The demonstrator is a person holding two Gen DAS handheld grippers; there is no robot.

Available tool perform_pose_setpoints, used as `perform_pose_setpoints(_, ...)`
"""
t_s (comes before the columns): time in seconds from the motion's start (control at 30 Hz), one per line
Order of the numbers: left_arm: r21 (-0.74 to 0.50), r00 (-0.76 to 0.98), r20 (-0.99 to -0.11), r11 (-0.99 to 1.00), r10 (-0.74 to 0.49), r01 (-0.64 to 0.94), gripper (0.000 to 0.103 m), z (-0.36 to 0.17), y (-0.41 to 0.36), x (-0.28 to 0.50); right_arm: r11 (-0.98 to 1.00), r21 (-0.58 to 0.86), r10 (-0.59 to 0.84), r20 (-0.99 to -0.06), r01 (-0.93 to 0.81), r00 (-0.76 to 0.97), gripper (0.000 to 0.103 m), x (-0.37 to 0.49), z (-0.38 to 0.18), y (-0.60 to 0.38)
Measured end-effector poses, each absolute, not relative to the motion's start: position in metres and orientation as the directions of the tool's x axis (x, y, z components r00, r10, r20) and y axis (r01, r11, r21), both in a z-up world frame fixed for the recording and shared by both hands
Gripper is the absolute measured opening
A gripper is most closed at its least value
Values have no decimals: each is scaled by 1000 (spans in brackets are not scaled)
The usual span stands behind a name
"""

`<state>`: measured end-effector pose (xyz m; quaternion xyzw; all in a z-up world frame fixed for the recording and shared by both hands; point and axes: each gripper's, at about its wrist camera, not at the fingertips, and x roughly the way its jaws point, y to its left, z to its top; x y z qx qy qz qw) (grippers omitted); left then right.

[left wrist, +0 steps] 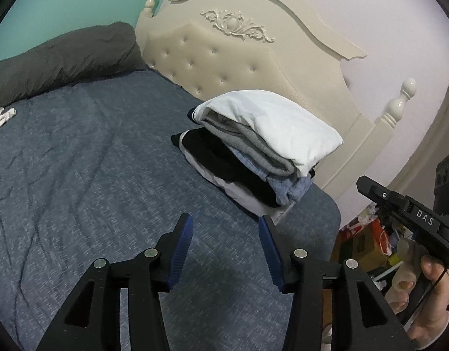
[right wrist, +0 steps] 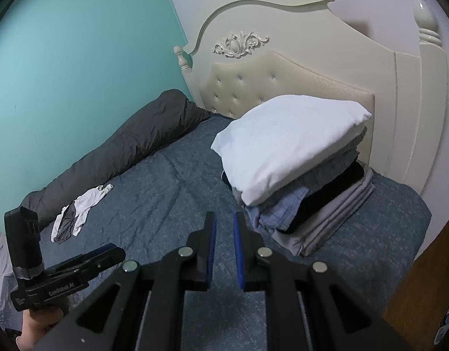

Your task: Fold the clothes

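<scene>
A stack of folded clothes with a white piece on top sits on the blue bed by the headboard; it also shows in the right wrist view. My left gripper is open and empty, just in front of the stack. My right gripper hovers left of the stack's near corner, its jaws a narrow gap apart and empty. Loose white and grey garments lie near the far side of the bed; a bit shows in the left wrist view.
A dark grey rolled duvet lies along the teal wall. A cream tufted headboard stands behind the stack. Cluttered items sit on the floor beside the bed. A wooden edge is at the right.
</scene>
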<state>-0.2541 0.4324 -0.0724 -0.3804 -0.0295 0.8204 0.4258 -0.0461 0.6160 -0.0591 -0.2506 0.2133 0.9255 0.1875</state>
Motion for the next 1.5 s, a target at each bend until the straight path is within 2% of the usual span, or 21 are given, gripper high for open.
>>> perform_pose_setpoints(0.3,-360,-368,-590,-642,719,-677,57,-53,419,-230,-844,292,250,-528,-450,-811,14,-20,-46,600)
perform_pose_setpoints(0.47,-342,-380,-588,-646,714,-683,59,-43,413,-216,-843,295,252,-522,-450,-815,22,-6,-42,592)
perform_pose_setpoints(1.1,-296,-425,-590,-673,687,-678,68,-22,392,-186,-852,273,255,-528,-446,-810,24,22,-34,567)
perform_pose_setpoints(1.2,-290,-432,-592,-680,681,-673,69,-21,388,-183,-855,268,256,-527,-444,-810,25,25,-33,563)
perform_pose_setpoints(1.27,-285,-439,-593,-686,675,-670,69,-21,385,-182,-857,266,255,-527,-442,-811,31,28,-33,560)
perform_pose_setpoints(1.5,-266,-455,-591,-693,666,-670,71,-16,381,-174,-858,253,270,-517,-446,-812,33,36,-28,552)
